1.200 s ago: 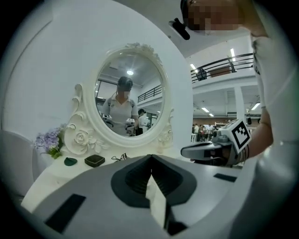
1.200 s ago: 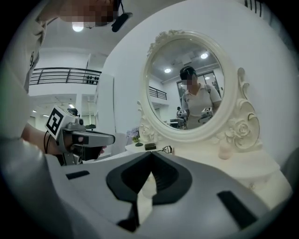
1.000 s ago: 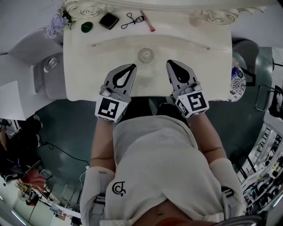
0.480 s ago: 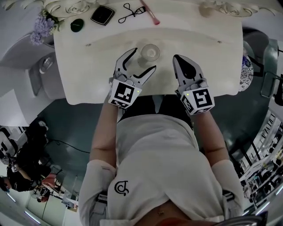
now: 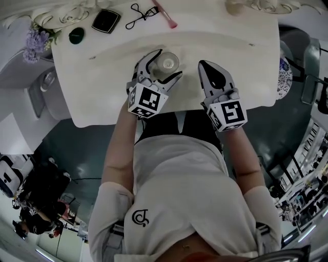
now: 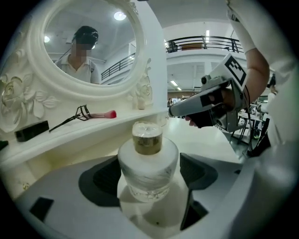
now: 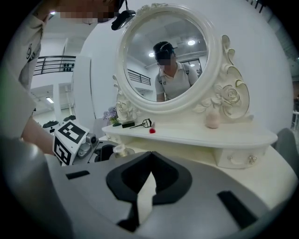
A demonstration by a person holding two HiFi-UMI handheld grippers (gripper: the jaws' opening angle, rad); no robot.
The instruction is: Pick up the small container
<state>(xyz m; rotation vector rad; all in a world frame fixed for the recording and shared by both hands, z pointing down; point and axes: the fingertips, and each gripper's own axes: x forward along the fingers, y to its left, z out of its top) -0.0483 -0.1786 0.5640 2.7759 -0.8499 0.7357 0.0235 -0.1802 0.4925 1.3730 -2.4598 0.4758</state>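
The small container, a clear round jar with a gold-toned neck and clear stopper, stands on the cream dressing table. My left gripper reaches around it, one finger on each side. Its jaws are opening, and in the left gripper view the jar stands upright between the dark pads without being pressed. My right gripper rests to the right of the jar, shut with nothing in it; its closed tips show in the right gripper view.
On the raised back shelf lie a black compact, an eyelash curler, a pink brush and a dark green disc. Purple flowers stand at the far left. An ornate oval mirror rises behind. The table's front edge runs just below both grippers.
The left gripper went from shut to wide open and moved forward until its fingers stood on both sides of the jar. The right gripper stayed shut and barely shifted.
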